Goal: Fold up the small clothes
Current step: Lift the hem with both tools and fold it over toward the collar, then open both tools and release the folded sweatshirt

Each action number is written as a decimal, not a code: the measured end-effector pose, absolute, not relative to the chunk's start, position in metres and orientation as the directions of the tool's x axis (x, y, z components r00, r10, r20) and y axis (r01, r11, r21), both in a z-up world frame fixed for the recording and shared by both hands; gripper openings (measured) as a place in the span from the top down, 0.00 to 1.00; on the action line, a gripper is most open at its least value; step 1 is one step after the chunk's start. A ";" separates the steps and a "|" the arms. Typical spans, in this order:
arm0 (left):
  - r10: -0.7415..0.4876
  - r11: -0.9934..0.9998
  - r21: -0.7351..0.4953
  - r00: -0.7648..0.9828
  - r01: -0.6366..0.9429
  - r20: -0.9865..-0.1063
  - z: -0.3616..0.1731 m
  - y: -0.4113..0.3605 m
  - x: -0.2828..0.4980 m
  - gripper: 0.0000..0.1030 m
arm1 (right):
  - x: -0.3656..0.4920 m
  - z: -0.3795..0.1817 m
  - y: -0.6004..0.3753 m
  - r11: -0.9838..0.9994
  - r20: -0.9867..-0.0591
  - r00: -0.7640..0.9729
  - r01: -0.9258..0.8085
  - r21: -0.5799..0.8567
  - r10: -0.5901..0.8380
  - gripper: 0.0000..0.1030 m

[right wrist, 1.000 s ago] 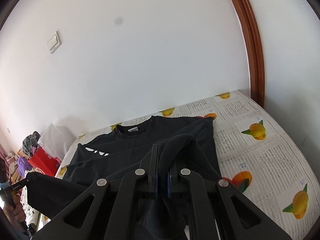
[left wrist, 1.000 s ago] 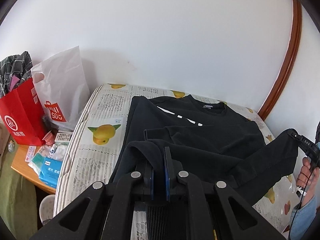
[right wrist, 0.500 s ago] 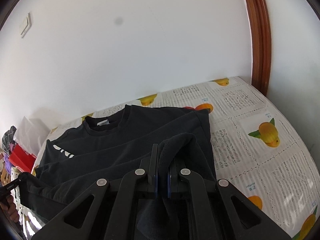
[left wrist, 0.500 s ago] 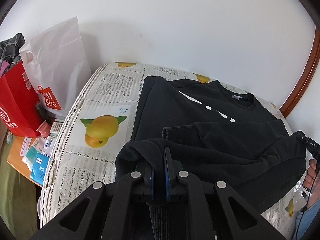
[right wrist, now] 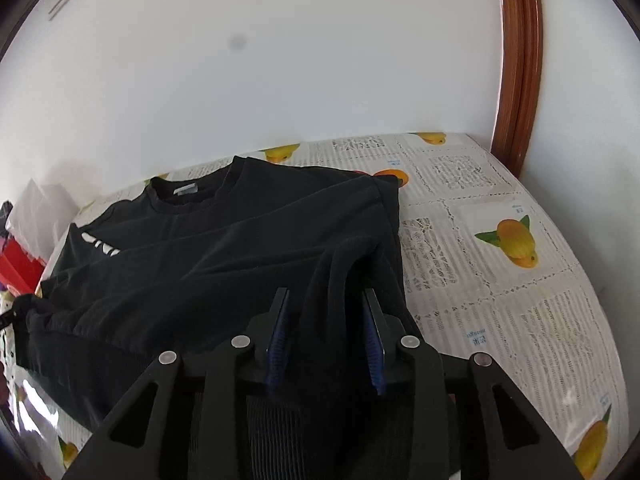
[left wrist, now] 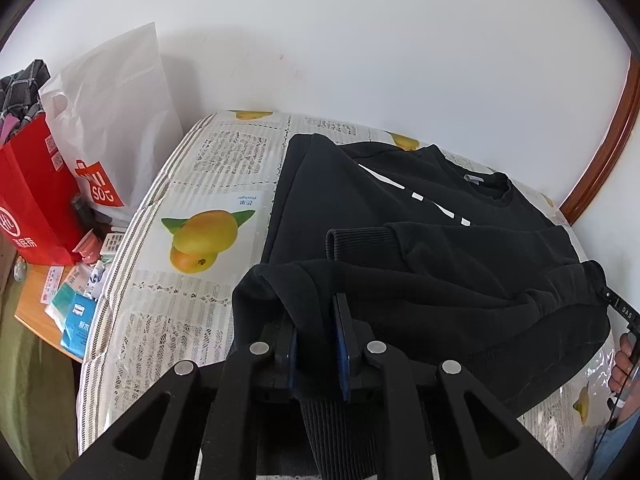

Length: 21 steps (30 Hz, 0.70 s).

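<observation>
Pinches a thick fold of the black sweatshirt (left wrist: 400, 200) in the left tongs (left wrist: 316, 306), at the near left corner of the shirt. Leaves only a small gap between those 2 blue pads, all filled with cloth. Lifts that fold a little above the bed (left wrist: 224, 160).

Spreads the right tongs (right wrist: 326, 300) wide apart. Grips nothing there, with just a soft hump of the same sweatshirt (right wrist: 240, 248) lying loose between the 2 pads.

Lies mostly flat on the bed (right wrist: 500, 300), neck hole at the far end by the white wall. Shows white letters on the chest and a small white label (right wrist: 186, 190) inside the neck. Has 1 sleeve folded across the front, its ribbed cuff (left wrist: 360, 244) pointing left. Bunches up along the near side, between the 2 tongs.

On the bed, a sheet with yellow mango pictures and small print.

Beside the bed, on the left: a white plastic bag (left wrist: 120, 112) and a red paper bag (left wrist: 32, 200). On the right, a brown wooden door frame (right wrist: 520, 60).
</observation>
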<state>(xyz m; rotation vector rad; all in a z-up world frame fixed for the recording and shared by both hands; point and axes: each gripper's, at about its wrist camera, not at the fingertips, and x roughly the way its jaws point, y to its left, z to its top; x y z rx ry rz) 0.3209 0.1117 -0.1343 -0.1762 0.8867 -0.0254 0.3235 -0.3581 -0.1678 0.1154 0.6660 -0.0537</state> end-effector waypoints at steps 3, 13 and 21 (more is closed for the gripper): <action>-0.099 0.984 -0.168 0.629 -0.052 -0.771 -0.132 0.112 0.310 0.79 | 0.302 -0.167 -0.358 0.994 -0.619 0.784 0.090 0.057 -0.035 0.58; -0.051 0.993 -0.110 0.647 -0.051 -0.761 -0.121 0.100 0.264 0.61 | 0.244 -0.159 -0.368 0.988 -0.609 0.792 0.122 0.091 -0.041 0.53; -0.029 0.995 -0.087 0.670 -0.053 -0.742 -0.119 0.091 0.239 0.61 | 0.215 -0.160 -0.358 0.987 -0.618 0.783 0.147 0.073 -0.071 0.53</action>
